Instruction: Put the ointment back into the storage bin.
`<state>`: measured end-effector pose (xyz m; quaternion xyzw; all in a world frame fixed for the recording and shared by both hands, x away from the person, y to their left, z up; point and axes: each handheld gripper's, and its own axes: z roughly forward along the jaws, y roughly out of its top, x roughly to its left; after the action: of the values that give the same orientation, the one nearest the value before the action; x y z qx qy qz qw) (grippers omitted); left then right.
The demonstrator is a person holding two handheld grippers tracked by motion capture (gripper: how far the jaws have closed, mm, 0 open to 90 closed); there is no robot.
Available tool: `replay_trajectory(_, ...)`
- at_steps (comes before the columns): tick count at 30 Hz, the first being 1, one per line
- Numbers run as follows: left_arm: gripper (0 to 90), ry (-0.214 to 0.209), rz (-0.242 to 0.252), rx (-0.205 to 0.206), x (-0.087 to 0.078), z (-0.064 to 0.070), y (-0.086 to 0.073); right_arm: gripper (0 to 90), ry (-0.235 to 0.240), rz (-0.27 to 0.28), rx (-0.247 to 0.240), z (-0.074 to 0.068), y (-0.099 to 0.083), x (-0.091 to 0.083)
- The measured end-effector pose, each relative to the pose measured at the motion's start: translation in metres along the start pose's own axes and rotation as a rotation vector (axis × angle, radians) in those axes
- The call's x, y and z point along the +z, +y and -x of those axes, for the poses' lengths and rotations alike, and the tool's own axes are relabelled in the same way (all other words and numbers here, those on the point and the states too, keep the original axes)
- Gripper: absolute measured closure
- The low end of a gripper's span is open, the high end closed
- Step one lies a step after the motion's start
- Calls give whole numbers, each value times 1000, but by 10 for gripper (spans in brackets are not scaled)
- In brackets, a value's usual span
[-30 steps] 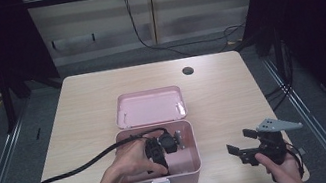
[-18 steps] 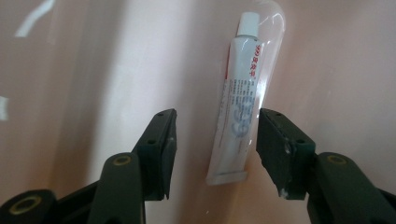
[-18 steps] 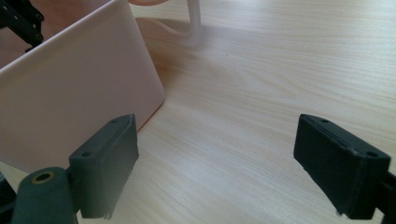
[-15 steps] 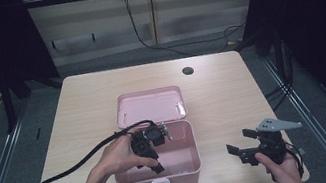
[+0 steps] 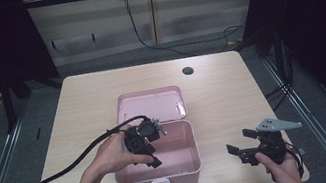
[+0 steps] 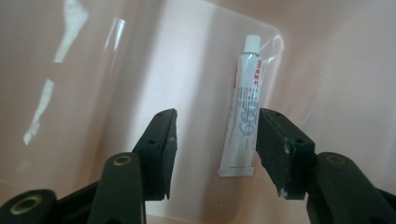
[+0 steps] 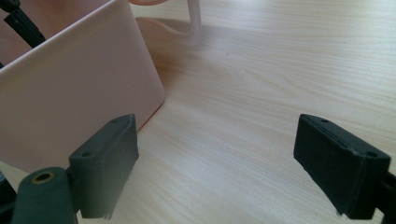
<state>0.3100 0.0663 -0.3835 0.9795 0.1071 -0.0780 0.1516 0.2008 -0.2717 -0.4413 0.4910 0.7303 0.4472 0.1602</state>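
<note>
Left gripper view: my left hand-held gripper (image 6: 212, 149) gapes wide, empty, over the pink box (image 6: 327, 70).
Tube (image 6: 243, 112): between jaws, ahead, long axis running up-frame.
Right hand-held gripper (image 7: 233, 163): wide, farther.

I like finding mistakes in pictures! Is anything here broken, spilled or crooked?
Nothing stands out. The pink box sits open on the table, lid back, unspilled. Inside lies one white tube, capped and flat on the bottom. Both hand-held grippers, left and right, are open and empty.
</note>
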Motion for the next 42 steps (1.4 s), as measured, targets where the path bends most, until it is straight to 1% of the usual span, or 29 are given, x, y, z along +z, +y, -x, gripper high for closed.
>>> replay_trajectory(2, 481, 13, 10, -4, -4, 0, -1, 133, -2, -1, -1, 0, 0, 0)
replay_trajectory(5, 480, 23, 29, -9, -10, 2, -3, 133, 0, 0, 0, 0, 0, 0)
replay_trajectory(8, 477, 33, 29, -9, -15, 2, -6, 133, -1, 0, 0, 0, 0, 0)
replay_trajectory(9, 470, 33, 34, -18, -16, 3, -6, 133, 0, -1, -1, 0, 0, 0)
replay_trajectory(10, 470, 36, 38, -9, -18, 3, -7, 133, -1, -2, -3, 0, 0, 0)
replay_trajectory(13, 467, 39, 50, -19, -23, 4, -9, 133, -3, -6, 0, 0, 0, 0)
replay_trajectory(14, 467, 43, 47, -20, -25, 4, -9, 133, -2, -3, -2, 0, 0, 0)
replay_trajectory(15, 465, 50, 56, -21, -26, 4, -10, 133, -4, -5, 0, 0, 0, 0)
replay_trajectory(16, 463, 47, 61, -32, -28, 4, -11, 133, -4, -5, 0, 0, 0, 0)
replay_trajectory(17, 462, 47, 56, -31, -30, 4, -11, 133, -3, -3, -1, 0, 0, 0)
replay_trajectory(19, 462, 55, 71, -31, -33, 4, -12, 133, -8, -3, 0, 0, 0, 0)
replay_trajectory(20, 463, 54, 65, -26, -35, 4, -13, 133, -5, -5, 0, 0, 0, 0)
replay_trajectory(21, 462, 58, 70, -35, -36, 5, -14, 133, -4, -5, 1, 0, 0, 0)
replay_trajectory(22, 457, 62, 82, -39, -36, 5, -15, 133, -5, -6, 1, 0, 0, 0)
replay_trajectory(23, 445, 53, 84, -39, -38, 4, -16, 133, -3, -3, -1, 0, 0, 0)
replay_trajectory(24, 439, 58, 90, -39, -40, 3, -17, 133, -4, -4, 0, 0, 0, 0)
replay_trajectory(26, 436, 59, 103, -49, -42, 3, -20, 133, -5, -4, 0, 0, 0, 0)
replay_trajectory(28, 415, 57, 108, -67, -44, 0, -23, 133, -4, -4, 1, 0, 0, 0)
replay_trajectory(30, 416, 61, 126, -73, -47, -1, -26, 133, -6, -5, 0, 0, 0, 0)
replay_trajectory(31, 416, 54, 131, -80, -48, -1, -28, 133, -3, -4, 0, 0, 0, 0)
replay_trajectory(33, 415, 63, 144, -80, -51, -1, -30, 133, -5, -6, 0, 0, 0, 0)
replay_trajectory(35, 414, 51, 158, -73, -55, 0, -32, 133, -5, -6, 0, 0, 0, 0)
replay_trajectory(36, 408, 46, 165, -77, -57, 1, -32, 133, -5, -6, 0, 0, 0, 0)
replay_trajectory(37, 404, 52, 166, -73, -60, 0, -34, 133, -5, -6, 0, 0, 0, 0)
replay_trajectory(38, 404, 60, 173, -81, -62, 1, -35, 133, -5, -6, 1, 0, 0, 0)
replay_trajectory(39, 404, 67, 173, -79, -64, 0, -36, 133, -4, -6, 1, 0, 0, 0)
replay_trajectory(40, 404, 75, 182, -90, -65, 1, -38, 133, -4, -6, 1, 0, 0, 0)
replay_trajectory(41, 403, 82, 182, -85, -67, 0, -39, 133, -5, -6, 1, 0, 0, 0)
replay_trajectory(42, 404, 89, 213, -106, -68, 1, -41, 133, -4, -6, 2, 0, 0, 0)
